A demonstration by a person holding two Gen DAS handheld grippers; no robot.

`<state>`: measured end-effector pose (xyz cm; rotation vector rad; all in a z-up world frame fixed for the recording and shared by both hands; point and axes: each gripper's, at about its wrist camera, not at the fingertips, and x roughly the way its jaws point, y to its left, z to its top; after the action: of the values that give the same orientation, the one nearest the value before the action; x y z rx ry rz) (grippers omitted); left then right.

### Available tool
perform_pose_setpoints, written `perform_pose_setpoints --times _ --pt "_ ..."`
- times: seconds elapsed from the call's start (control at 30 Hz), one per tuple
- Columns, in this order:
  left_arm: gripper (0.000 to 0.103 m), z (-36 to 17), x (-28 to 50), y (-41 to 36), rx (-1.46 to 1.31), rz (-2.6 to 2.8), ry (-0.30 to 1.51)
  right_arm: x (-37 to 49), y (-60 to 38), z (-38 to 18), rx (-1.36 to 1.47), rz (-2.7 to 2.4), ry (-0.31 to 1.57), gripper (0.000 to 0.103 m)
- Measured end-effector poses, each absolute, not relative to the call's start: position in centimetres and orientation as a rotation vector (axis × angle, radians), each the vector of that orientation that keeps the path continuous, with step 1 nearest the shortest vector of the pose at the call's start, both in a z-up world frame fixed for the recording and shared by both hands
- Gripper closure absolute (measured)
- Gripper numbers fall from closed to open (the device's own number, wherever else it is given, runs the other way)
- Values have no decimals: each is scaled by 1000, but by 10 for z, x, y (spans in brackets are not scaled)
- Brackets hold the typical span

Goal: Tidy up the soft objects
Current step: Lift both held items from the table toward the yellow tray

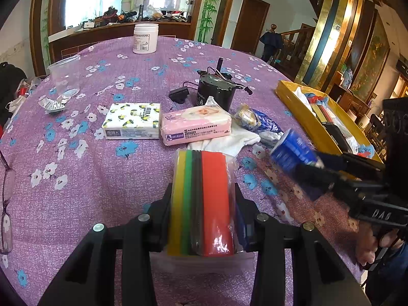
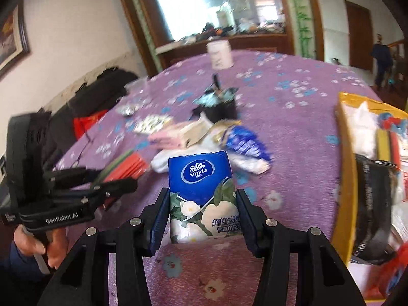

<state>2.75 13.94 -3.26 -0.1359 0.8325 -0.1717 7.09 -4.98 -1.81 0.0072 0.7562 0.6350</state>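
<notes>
The yellow tray (image 1: 285,94) at two o'clock holds cloths and packets; the left gripper (image 1: 202,204) pinches a sponge pack (image 1: 204,199), the right gripper (image 2: 202,204) a blue tissue pack (image 2: 201,191)
</notes>
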Motion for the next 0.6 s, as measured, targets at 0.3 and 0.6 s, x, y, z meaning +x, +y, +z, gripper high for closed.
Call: perform_pose_setpoints --times 0.3,0.6 --pt "64 -32 27 138 -124 -158 828 58 -73 -11 83 600 753 48" --pt "64 -26 28 132 -156 -182 825 41 -115 12 165 559 694 48"
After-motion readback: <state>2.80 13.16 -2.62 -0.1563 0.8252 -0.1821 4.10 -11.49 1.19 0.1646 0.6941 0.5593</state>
